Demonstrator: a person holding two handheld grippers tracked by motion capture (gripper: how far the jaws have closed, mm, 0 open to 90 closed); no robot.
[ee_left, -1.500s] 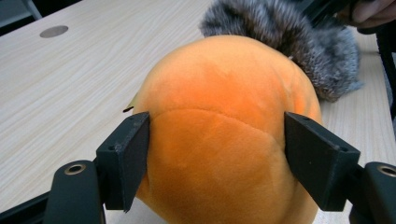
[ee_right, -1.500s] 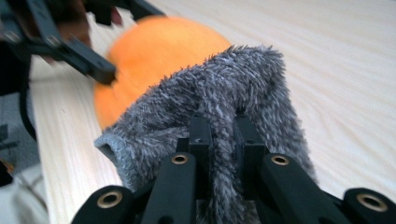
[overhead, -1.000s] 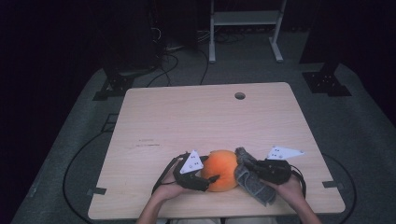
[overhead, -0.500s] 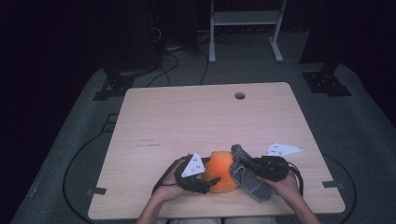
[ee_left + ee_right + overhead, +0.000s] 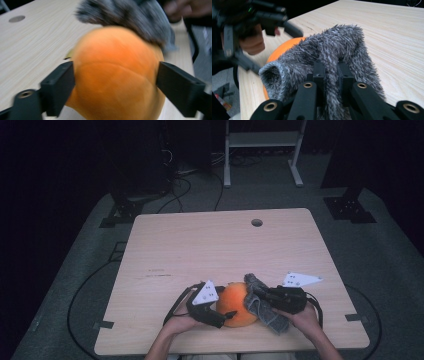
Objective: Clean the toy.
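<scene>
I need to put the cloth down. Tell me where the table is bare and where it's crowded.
Bare: the whole table from the round hole at the far edge down to the tongs. Crowded: the near edge, where the orange ball, grey fuzzy cloth and both hands sit together.

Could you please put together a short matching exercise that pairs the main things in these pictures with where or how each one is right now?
Things:
1. orange plush ball
2. grey fuzzy cloth
3. left gripper
4. round hole

States:
A. pinched by closed fingers
B. at the far edge of the table
C. fingers spread at either side of the ball, having just been opening
D. on the table's near edge, between the two grippers

Pairs: 1-D, 2-A, 3-C, 4-B
</scene>
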